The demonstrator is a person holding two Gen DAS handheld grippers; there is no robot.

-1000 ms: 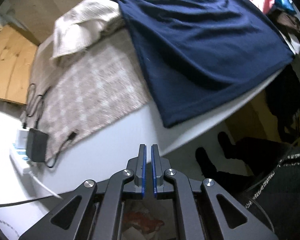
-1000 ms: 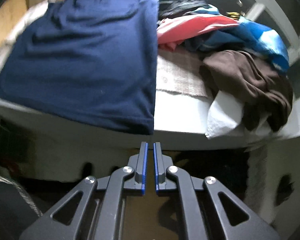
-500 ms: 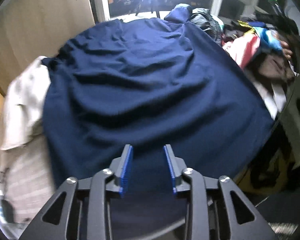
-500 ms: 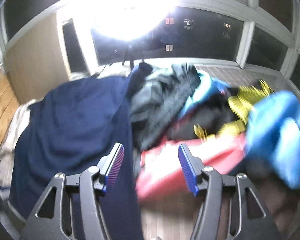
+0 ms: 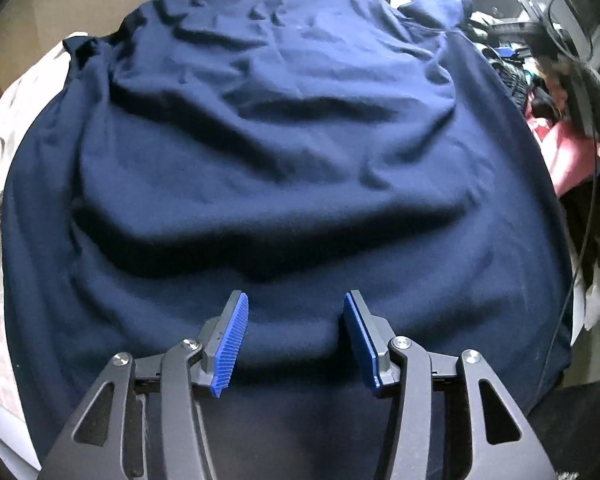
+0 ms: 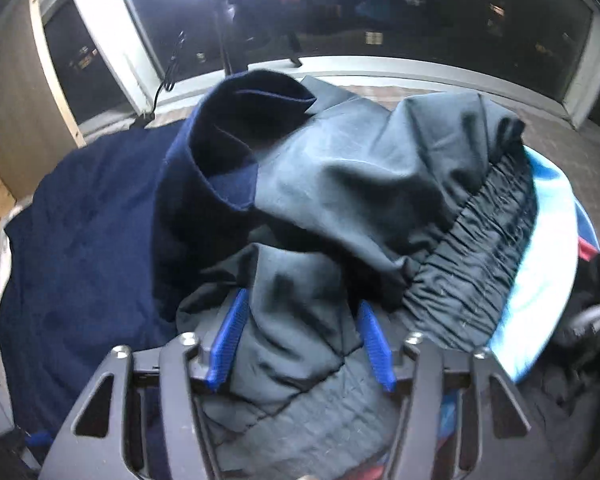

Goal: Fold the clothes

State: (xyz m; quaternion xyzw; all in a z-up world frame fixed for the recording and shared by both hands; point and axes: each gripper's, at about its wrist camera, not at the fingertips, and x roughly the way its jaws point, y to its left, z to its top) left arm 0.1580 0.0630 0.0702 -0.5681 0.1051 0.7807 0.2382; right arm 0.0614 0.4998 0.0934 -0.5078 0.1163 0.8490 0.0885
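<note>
Navy shirt (image 5: 284, 168) near hem cut off below.

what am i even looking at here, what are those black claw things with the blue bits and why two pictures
Those claws are two hand-held grippers: a person carries one in each hand, and each has a wide-angle camera looking along its two blue-padded fingers. That gives one picture per hand.

The left gripper hangs over a navy shirt spread across the surface. Its jaws are opening and the pads touch nothing.

The right gripper points into a heap of unfolded clothes. A grey garment bulges up between its fingers. The jaws are closing, but a firm pinch is not clear yet. A light blue item lies to the right, and the same navy shirt shows on the left.

Nothing is clearly held.
</note>
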